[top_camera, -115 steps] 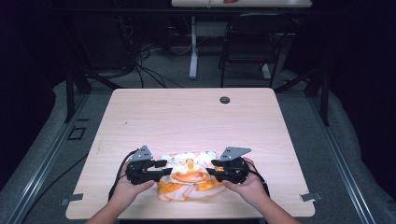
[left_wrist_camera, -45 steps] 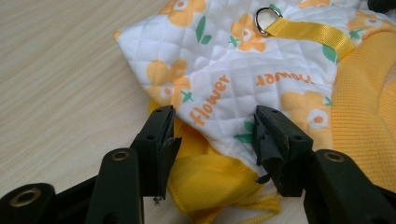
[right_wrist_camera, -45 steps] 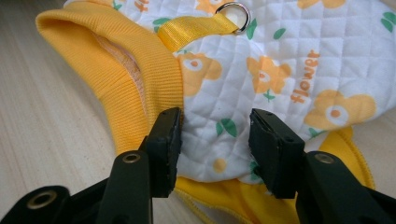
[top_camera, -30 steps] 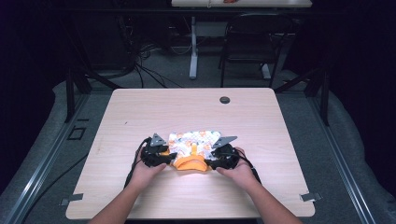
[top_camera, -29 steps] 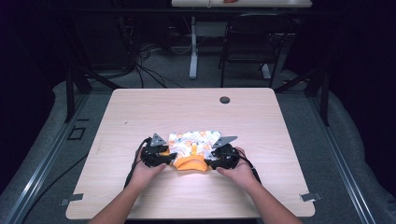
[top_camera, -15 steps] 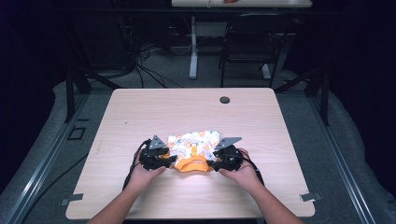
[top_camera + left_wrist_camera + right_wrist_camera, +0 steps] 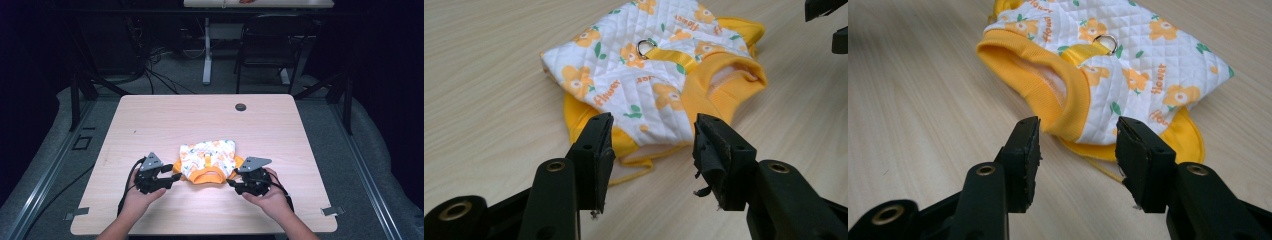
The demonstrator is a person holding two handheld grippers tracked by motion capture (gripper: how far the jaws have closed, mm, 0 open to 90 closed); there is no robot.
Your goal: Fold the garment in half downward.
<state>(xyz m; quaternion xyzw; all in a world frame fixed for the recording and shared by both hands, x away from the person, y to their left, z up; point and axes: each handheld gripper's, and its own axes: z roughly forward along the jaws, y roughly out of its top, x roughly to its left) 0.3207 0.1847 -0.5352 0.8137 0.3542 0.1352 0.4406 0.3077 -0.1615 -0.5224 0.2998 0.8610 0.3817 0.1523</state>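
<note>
A small quilted pet garment, white with orange flowers and yellow ribbed trim, lies flat near the table's front middle. A metal ring sits on its yellow strap, and its yellow collar gapes toward the front. My left gripper rests just left of the garment, open, its jaws empty and a little short of the yellow edge. My right gripper rests just right of it, also open and empty, jaws close to the collar hem.
The light wooden table has a small round black grommet at its back centre. Black cables trail from both grippers over the front edge. Beyond the table stand a dark chair and another desk's leg.
Both grippers let go of the garment and drew apart and toward the front edge. The garment, bunched between them before, now lies spread flat.
</note>
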